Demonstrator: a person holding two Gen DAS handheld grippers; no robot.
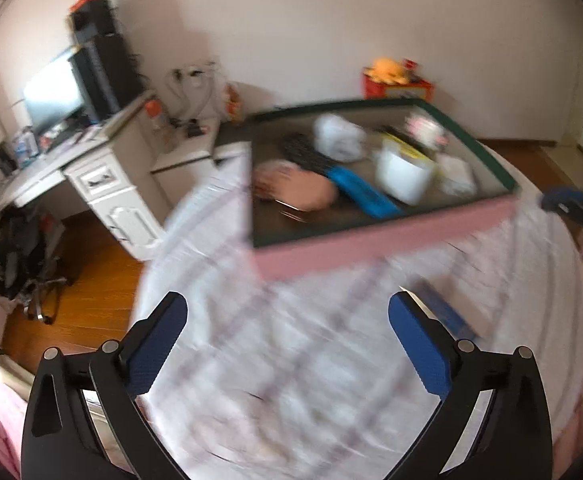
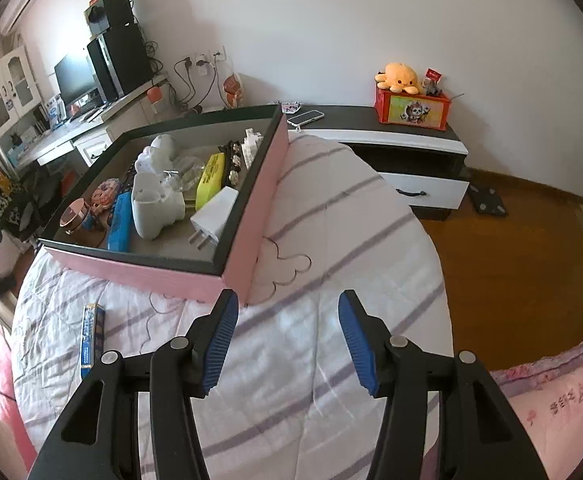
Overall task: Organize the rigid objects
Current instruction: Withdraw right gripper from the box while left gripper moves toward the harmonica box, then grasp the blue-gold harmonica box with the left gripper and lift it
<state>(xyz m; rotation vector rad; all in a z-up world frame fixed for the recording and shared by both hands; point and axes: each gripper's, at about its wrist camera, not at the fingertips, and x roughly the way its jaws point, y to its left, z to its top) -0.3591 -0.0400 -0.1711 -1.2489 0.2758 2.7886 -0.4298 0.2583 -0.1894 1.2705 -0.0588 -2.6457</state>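
Fingers of the left gripper (image 1: 287, 314) spread wide with nothing between them, over the striped quilt (image 2: 331, 240) on the bed; that view is blurred. Blue flat box (image 2: 92, 334) lies on the quilt, left of the right gripper (image 2: 287, 312), whose fingers stand partly apart, empty. Pink tray (image 2: 247, 216) sits on the quilt just beyond both grippers, holding a blue case (image 2: 118, 222), white mug (image 2: 151, 208), yellow pack (image 2: 210, 174) and white plug (image 2: 215, 216). Phone (image 2: 305, 117) rests on the low cabinet (image 2: 391, 136) behind.
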